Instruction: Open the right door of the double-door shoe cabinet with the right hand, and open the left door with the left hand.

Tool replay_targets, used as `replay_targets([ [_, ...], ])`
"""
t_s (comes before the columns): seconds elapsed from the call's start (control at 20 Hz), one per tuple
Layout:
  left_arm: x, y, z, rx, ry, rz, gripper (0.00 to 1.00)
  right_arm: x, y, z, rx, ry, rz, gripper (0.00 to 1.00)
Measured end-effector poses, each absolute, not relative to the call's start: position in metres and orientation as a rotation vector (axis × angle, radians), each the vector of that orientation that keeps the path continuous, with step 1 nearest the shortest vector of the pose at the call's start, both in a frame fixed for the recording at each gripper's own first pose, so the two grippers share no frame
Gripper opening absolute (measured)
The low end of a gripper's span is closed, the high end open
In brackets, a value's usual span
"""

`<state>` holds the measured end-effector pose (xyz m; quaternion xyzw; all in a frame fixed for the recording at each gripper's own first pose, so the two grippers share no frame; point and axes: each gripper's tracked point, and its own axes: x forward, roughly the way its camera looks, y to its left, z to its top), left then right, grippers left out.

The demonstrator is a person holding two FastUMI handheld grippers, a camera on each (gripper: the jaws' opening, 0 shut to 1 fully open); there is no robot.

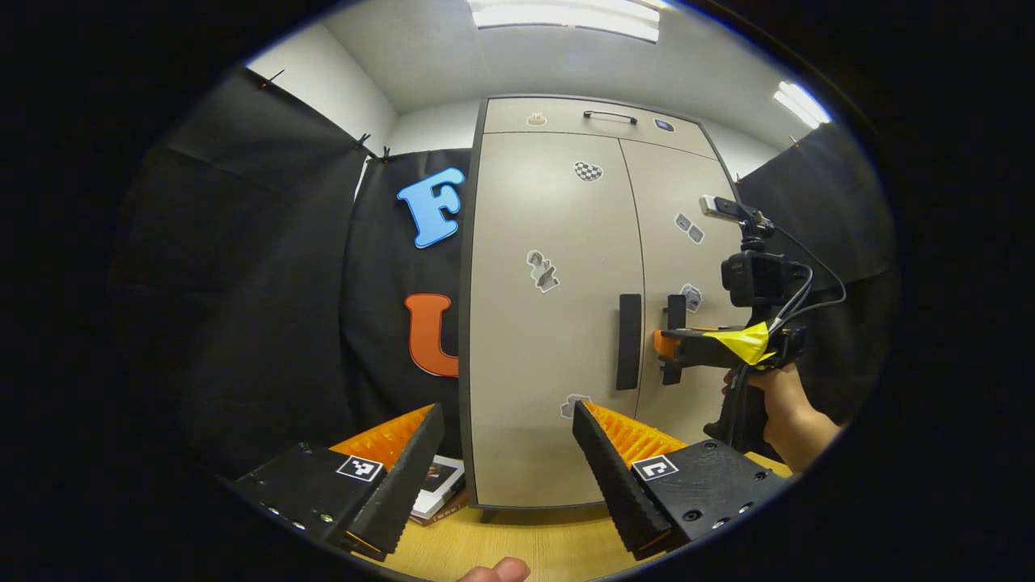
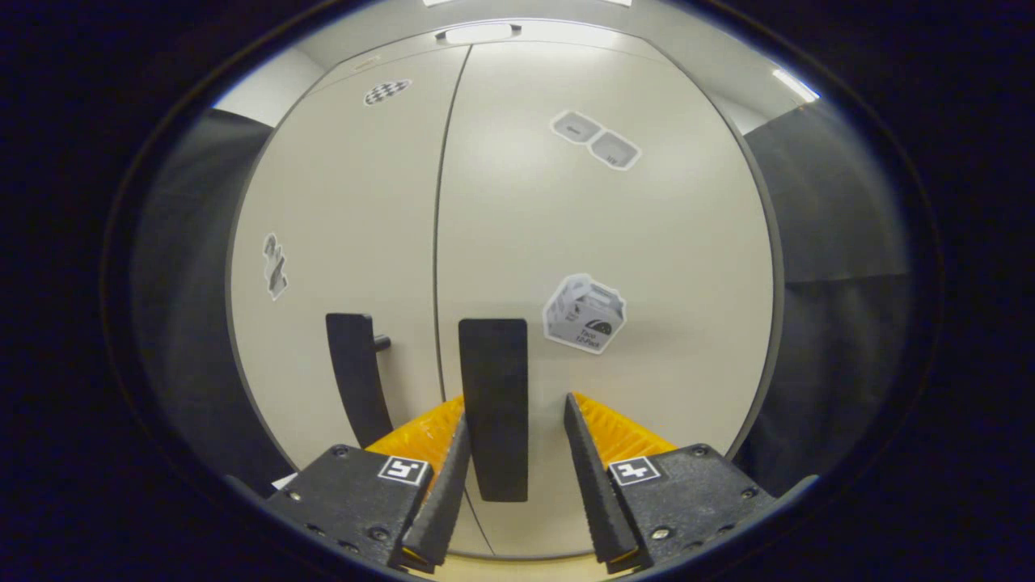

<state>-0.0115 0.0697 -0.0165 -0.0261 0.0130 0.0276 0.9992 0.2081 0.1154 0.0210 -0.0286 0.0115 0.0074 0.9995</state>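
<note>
The shoe cabinet (image 1: pixel 550 323) stands shut. The right gripper (image 2: pixel 509 461) has spread fingers around the right door's handle (image 2: pixel 493 404) (hard, easy to hold). The left gripper (image 1: pixel 509 453) waits open, well before the cabinet.

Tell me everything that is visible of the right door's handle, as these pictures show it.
The right door's handle is a dark, flat vertical bar, matte like plastic, standing upright near the door's inner edge beside the left door's handle. The right door looks closed. The right gripper has its open jaws on either side of the bar; the left-hand jaw lies close against it, the other stands apart.
</note>
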Motion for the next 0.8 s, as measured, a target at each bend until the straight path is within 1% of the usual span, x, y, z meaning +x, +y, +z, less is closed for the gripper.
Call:
replay_targets([
  [0.05,-0.0105,0.0693,-0.0161,-0.055,0.025,0.052,0.96,0.2081,0.1198,0.0204,-0.069,0.021,0.022,0.63],
  [0.1,-0.0103,0.0684,-0.0163,-0.056,0.023,0.048,0.96,0.2074,0.1241,0.0201,-0.077,0.022,0.029,0.51],
  [0.2,-0.0090,0.0686,-0.0164,-0.053,0.021,0.048,0.96,0.2078,0.1236,0.0195,-0.102,0.009,0.026,0.34],
  [0.25,-0.0086,0.0682,-0.0154,-0.053,0.017,0.047,0.96,0.2081,0.1233,0.0203,-0.085,0.000,0.026,0.33],
  [0.3,-0.0081,0.0676,-0.0148,-0.056,0.016,0.047,0.96,0.2088,0.1242,0.0195,-0.051,-0.013,0.022,0.29],
  [0.35,-0.0082,0.0655,-0.0149,-0.059,0.015,0.038,0.95,0.2085,0.1235,0.0203,-0.024,-0.027,0.017,0.24],
  [0.4,-0.0088,0.0633,-0.0150,-0.060,0.014,0.028,0.95,0.2090,0.1241,0.0218,-0.016,-0.036,0.014,0.14],
  [0.45,-0.0092,0.0617,-0.0149,-0.058,0.012,0.022,0.95,0.2092,0.1242,0.0208,-0.031,-0.036,0.013,0.10],
  [0.5,-0.0093,0.0621,-0.0148,-0.055,0.011,0.022,0.95,0.2090,0.1245,0.0208,-0.042,-0.035,0.014,0.08],
  [0.8,-0.0106,0.0614,-0.0151,-0.056,0.009,0.019,0.95,0.2027,0.1246,0.0210,-0.043,-0.011,0.058,0.08],
])
